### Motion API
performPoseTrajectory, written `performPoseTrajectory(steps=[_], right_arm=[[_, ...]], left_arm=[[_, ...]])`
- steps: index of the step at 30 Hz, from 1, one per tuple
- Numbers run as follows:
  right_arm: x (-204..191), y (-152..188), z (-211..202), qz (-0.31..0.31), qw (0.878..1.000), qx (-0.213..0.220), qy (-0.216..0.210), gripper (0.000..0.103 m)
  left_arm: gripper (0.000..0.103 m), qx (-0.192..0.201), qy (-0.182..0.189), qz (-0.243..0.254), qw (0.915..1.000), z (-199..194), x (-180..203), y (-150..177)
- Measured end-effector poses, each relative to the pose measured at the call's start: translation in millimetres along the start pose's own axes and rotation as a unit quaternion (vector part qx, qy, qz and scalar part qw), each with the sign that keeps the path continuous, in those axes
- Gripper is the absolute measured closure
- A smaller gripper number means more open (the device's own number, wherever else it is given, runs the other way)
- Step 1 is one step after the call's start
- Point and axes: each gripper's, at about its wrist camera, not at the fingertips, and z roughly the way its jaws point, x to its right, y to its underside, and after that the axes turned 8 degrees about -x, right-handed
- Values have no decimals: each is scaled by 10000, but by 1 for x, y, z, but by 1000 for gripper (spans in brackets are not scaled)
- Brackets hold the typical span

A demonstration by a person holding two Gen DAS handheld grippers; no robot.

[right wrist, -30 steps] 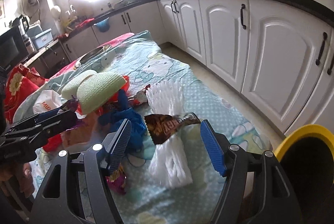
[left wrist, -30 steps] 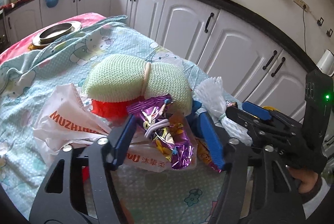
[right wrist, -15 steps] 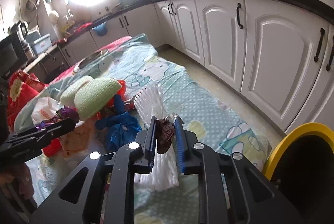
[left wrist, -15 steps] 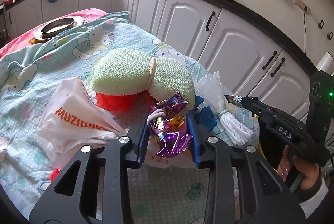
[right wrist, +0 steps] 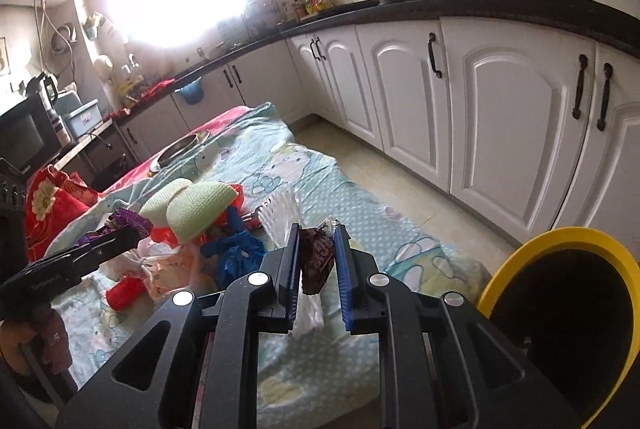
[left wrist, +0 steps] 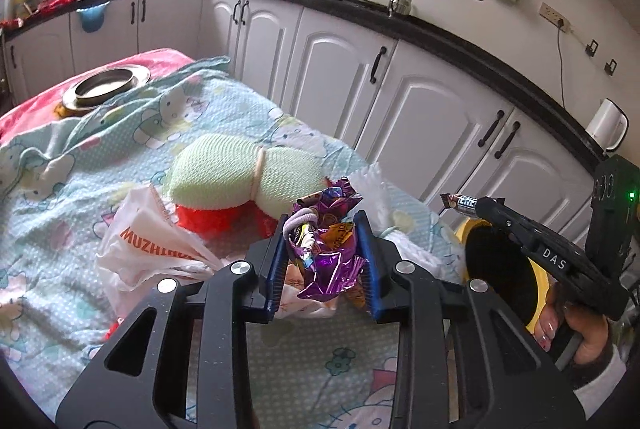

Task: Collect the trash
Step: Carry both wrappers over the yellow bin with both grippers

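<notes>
My left gripper (left wrist: 325, 253) is shut on a crumpled purple foil wrapper (left wrist: 326, 249) and holds it above the table's cloth. My right gripper (right wrist: 318, 261) is shut on a brown chocolate-bar wrapper (right wrist: 316, 259), lifted above the table; in the left wrist view that wrapper (left wrist: 460, 202) sticks out of the right gripper over the bin. The yellow-rimmed black bin (right wrist: 568, 317) stands at the table's right end and also shows in the left wrist view (left wrist: 500, 277). More trash lies on the table: a white MUZHI bag (left wrist: 148, 249), white foam netting (right wrist: 280, 209), a blue bag (right wrist: 236, 253).
A pale green mesh sponge (left wrist: 240, 173) lies on something red (left wrist: 208, 219). A metal bowl (left wrist: 106, 89) sits at the table's far end. White cabinets (right wrist: 500, 133) with a black counter run along the right. The cartoon-print cloth (left wrist: 100, 149) covers the table.
Both grippers closed on their wrappers and lifted them. The right gripper has swung toward the yellow bin with the brown wrapper.
</notes>
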Motion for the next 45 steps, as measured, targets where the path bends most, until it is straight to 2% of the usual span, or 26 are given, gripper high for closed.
performPoseTrajectory(steps=[12, 28, 45], right_arm=[[18, 12, -48, 76, 9994, 300, 170, 87], [65, 33, -96, 360, 9961, 500, 631, 87], [120, 69, -129, 861, 9884, 550, 1121, 87]], left_arm=[[79, 156, 230, 353, 9990, -11, 40, -6], [79, 40, 542, 906, 9944, 9, 104, -6], [79, -279, 1043, 1572, 9816, 45, 186, 7]])
